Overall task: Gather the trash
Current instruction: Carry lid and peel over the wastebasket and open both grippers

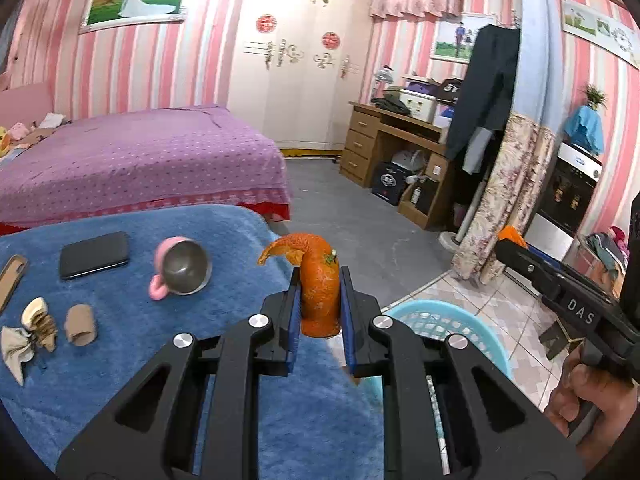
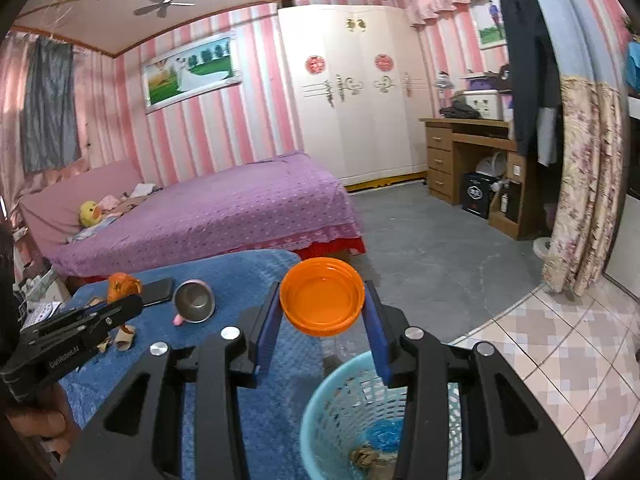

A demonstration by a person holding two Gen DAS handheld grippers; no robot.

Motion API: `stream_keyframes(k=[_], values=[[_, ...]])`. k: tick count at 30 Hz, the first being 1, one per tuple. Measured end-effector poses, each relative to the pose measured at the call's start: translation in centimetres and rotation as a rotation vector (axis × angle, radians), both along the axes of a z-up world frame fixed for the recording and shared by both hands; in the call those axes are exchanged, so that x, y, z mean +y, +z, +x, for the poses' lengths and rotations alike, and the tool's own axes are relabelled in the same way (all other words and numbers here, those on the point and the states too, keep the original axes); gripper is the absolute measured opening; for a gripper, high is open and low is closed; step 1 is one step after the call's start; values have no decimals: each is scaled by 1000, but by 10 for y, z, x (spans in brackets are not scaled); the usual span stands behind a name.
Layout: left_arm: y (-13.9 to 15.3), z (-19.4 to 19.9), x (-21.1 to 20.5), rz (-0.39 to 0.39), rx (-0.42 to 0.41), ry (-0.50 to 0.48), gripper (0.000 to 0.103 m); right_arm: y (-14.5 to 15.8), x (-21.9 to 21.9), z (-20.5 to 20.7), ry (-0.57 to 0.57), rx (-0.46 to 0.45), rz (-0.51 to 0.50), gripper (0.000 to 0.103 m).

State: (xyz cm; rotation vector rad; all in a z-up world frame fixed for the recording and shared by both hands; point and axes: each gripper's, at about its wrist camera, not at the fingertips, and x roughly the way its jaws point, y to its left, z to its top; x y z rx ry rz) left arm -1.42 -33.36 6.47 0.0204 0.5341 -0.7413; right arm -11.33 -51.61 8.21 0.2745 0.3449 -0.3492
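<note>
Two grippers are each carrying a piece of trash toward the bin. The left gripper (image 1: 319,310) is pinching an orange peel (image 1: 316,284) between its pads, the peel standing upright with a curled flap hanging over to the left. The right gripper (image 2: 323,320) is clamping an orange cap (image 2: 322,295) across its rim, hollow side facing the camera. Below the right one, the pale blue basket (image 2: 320,420) is sitting on the floor beside the blue cloth (image 1: 120,360), already holding some scraps. On the cloth a cardboard roll (image 1: 81,325), a crumpled wrapper (image 1: 28,336), a phone (image 1: 94,255) and a pink cup (image 1: 182,267) are lying. The risks, as I judge them: the peel is hovering over the cloth's edge, so letting go early would be dropping it short of the basket, and the cap could be bouncing off the rim.
</note>
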Motion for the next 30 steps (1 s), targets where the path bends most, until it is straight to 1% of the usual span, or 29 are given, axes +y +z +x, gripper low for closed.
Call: stream_keyframes(k=[6, 10, 21, 22, 23, 24, 25, 26, 27, 29, 30], values=[[-5, -11, -41, 8, 12, -66, 16, -1, -24, -13, -57, -14, 18, 40], [-9, -19, -61, 10, 19, -100, 16, 2, -34, -21, -93, -23, 15, 40], [-20, -26, -97, 27, 42, -151, 16, -9, -60, -33, -126, -13, 34, 40], [-20, -28, -101, 29, 42, -159, 18, -9, -61, -33, -136, -12, 32, 47], [-20, -29, -104, 31, 41, -165, 19, -9, -61, -33, -154, -12, 27, 55], [-19, -30, -107, 23, 42, -164, 24, -10, -62, -35, -177, -18, 23, 72], [-20, -31, -105, 13, 48, -164, 39, -11, -62, -38, -201, -26, 23, 76], [-19, -30, -104, -9, 62, -170, 44, -11, -64, -41, -217, -33, 32, 76], [-18, -30, -104, -20, 68, -175, 46, -11, -66, -44, -222, -43, 41, 76], [-15, -31, -105, -21, 63, -173, 52, -9, -68, -47, -237, -59, 51, 76], [-14, -31, -102, -23, 56, -170, 57, -9, -68, -47, -238, -60, 51, 76]])
